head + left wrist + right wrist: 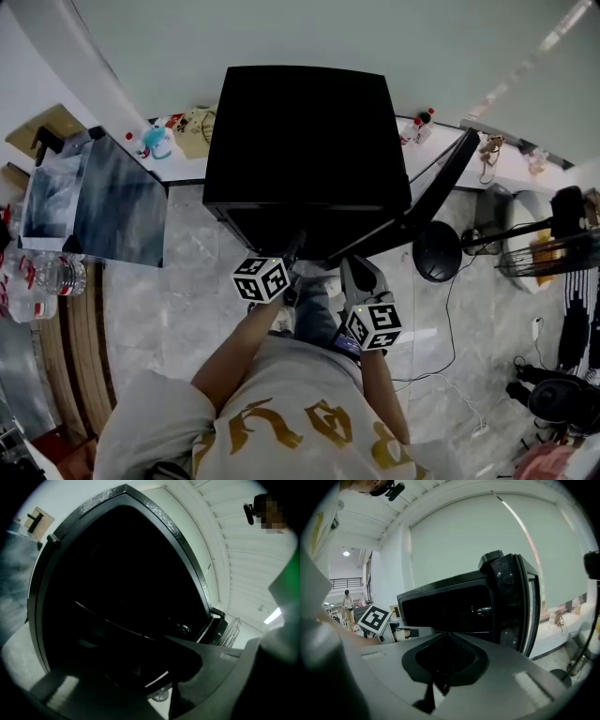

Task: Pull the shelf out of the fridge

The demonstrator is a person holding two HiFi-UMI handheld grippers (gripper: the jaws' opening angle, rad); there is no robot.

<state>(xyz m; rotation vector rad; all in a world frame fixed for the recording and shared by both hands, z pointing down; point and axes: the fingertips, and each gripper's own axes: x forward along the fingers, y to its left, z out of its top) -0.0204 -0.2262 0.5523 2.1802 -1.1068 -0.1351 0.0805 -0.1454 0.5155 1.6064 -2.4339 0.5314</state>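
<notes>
A fridge point(305, 141) is set at centre, its door point(439, 187) swung open toward 3 o'clock. A counter point(183, 171) is placed behind it, a fan point(437, 251) at 4 o'clock and bottles point(47, 277) at 9 o'clock.

Access to the fridge point(305, 131) opening.
The front is free from the floor point(178, 300) side; the open door point(436, 187) bounds the right, fan point(437, 251) just beyond; a shelf point(117, 622) crosses the dark interior.

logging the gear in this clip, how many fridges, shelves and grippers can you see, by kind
fridge: 1
shelf: 1 that can be made out in the dark interior
grippers: 2, left gripper and right gripper
total: 4
</notes>
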